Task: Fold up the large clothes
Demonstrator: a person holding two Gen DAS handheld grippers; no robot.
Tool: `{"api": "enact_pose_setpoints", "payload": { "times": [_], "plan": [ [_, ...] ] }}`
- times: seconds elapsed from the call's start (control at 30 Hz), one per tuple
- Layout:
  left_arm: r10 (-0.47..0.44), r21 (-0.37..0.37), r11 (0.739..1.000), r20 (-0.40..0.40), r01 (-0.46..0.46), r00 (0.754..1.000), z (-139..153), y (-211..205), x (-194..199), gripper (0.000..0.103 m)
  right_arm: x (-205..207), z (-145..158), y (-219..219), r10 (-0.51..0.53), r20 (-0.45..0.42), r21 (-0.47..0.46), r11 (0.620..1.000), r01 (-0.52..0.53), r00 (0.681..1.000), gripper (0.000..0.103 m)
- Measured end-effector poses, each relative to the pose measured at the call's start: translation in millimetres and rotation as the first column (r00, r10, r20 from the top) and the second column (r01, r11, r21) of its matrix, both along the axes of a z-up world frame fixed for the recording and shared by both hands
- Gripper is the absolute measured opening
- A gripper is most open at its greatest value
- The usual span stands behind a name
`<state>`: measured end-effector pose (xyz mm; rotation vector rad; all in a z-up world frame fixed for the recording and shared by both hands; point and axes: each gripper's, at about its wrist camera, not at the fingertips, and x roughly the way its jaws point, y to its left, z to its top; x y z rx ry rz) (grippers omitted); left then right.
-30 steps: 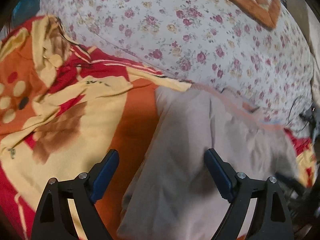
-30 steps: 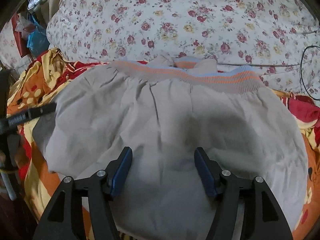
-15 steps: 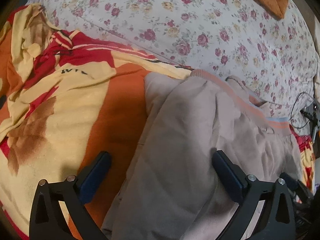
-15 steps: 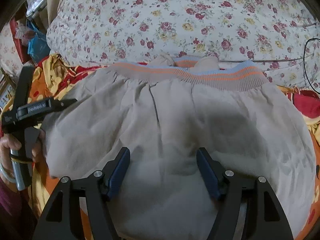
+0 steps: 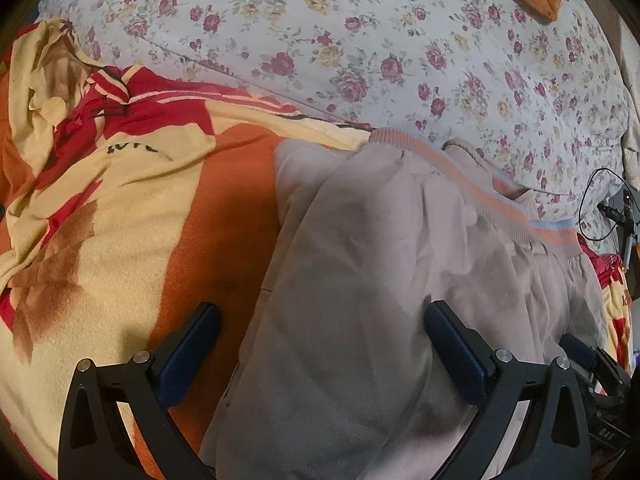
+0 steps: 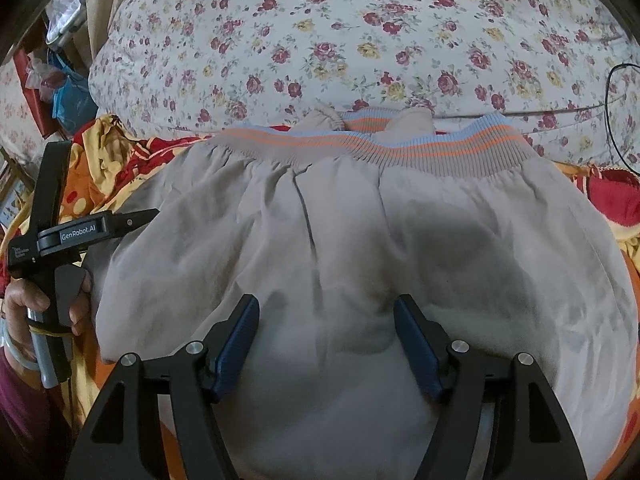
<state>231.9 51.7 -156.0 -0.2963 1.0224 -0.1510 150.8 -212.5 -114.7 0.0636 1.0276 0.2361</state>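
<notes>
Left wrist view: the left gripper [image 5: 320, 344] stands wide over the beige jacket's [image 5: 380, 280] left edge on the orange blanket [image 5: 120, 208]; it should pinch every layer there.

Right wrist view: the right gripper [image 6: 326, 344] hovers unclamped, jaws apart, above the jacket's middle, below its striped hem band [image 6: 400, 148]; both grips should lift evenly.

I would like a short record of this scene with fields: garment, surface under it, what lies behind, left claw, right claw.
garment: beige garment with striped ribbed band, lying spread
surface under it: orange, yellow and red blanket
what lies behind: floral bedding
left claw: open wide, over the garment's side edge, gripping nothing
right claw: open, above the garment's middle, pads not pressing on cloth
</notes>
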Motion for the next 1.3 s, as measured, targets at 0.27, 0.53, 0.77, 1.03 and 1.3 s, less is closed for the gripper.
{"api": "enact_pose_setpoints", "payload": {
  "times": [0.27, 0.53, 0.77, 1.03, 1.3],
  "plan": [
    [0.009, 0.002, 1.000, 0.006, -0.009, 1.000, 0, -1, -2, 0.102, 0, -1, 1, 0.005, -0.004, -0.004, 1.000, -0.005, 1.000, 0.072],
    [0.011, 0.005, 1.000, 0.008, -0.011, 1.000, 0, -1, -5, 0.102, -2, 9, -9, -0.025, 0.003, 0.042, 0.999, 0.024, 1.000, 0.072],
    [-0.057, -0.072, 0.996, 0.041, 0.060, 0.998, 8, -6, -13, 0.040, -5, 13, -19, -0.042, 0.011, 0.038, 0.998, 0.042, 0.999, 0.072],
    [-0.054, -0.138, 0.989, 0.038, 0.059, 0.998, 21, 7, -25, 0.019, -9, 17, -30, -0.047, 0.039, 0.037, 0.998, 0.045, 0.998, 0.072],
    [-0.086, -0.013, 0.996, 0.076, 0.088, 0.993, 64, -22, -38, 0.017, -6, 16, -61, -0.092, 0.089, -0.062, 0.993, 0.098, 0.992, 0.070]
  ]
}}
